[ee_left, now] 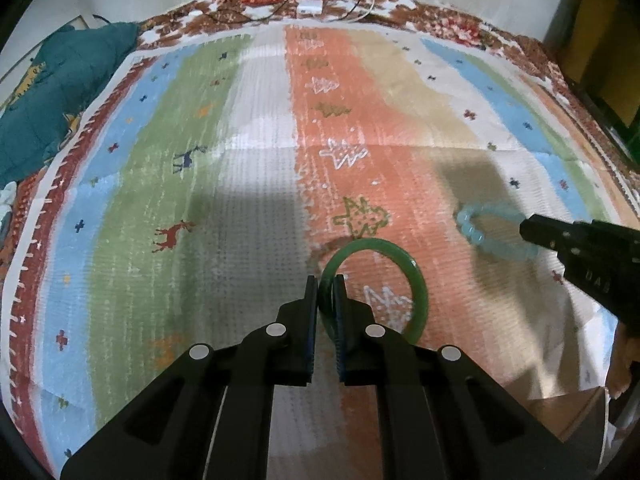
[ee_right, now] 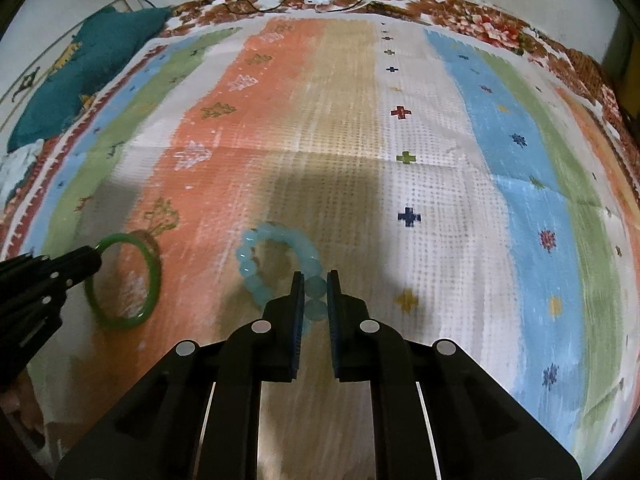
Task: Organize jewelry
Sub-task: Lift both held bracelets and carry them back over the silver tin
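My left gripper (ee_left: 326, 285) is shut on a green jade bangle (ee_left: 416, 280), pinching its left rim above the striped mat. The bangle also shows in the right wrist view (ee_right: 154, 276), with the left gripper (ee_right: 94, 258) at its upper left. My right gripper (ee_right: 316, 280) is shut on a pale blue beaded bracelet (ee_right: 256, 256), gripping beads at its near right side. In the left wrist view the bracelet (ee_left: 470, 226) hangs from the right gripper (ee_left: 524, 230) at the right.
A striped mat (ee_left: 260, 184) with small animal and tree patterns covers the surface. A teal quilt (ee_left: 60, 92) lies at the far left. A white box (ee_left: 310, 5) and cables lie at the far edge by the wall.
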`<state>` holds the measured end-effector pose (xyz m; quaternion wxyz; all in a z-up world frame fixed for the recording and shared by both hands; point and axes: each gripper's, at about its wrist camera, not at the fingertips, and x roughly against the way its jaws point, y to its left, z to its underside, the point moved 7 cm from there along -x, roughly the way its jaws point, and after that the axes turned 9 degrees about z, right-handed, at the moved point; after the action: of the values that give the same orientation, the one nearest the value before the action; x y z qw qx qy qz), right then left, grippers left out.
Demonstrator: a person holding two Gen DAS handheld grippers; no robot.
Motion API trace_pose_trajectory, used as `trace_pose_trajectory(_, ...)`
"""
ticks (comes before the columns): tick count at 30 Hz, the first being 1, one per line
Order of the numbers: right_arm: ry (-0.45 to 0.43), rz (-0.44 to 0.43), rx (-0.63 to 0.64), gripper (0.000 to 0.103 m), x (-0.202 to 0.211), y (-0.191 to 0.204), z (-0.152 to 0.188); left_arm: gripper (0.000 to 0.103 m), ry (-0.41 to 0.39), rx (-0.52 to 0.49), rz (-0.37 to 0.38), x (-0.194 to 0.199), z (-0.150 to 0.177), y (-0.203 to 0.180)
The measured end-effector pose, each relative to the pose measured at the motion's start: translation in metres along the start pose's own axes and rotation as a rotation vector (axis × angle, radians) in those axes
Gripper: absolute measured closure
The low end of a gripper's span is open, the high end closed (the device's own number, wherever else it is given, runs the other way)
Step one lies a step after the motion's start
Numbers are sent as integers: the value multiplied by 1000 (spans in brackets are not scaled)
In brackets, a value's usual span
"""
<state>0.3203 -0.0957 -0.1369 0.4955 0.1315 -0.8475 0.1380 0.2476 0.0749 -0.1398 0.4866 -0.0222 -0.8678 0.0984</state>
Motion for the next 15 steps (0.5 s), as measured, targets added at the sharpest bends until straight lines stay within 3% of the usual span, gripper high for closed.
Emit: trace_pose_trajectory(15, -60, -22, 27, 91, 47, 3, 11, 95, -54, 5, 15, 34, 3, -16)
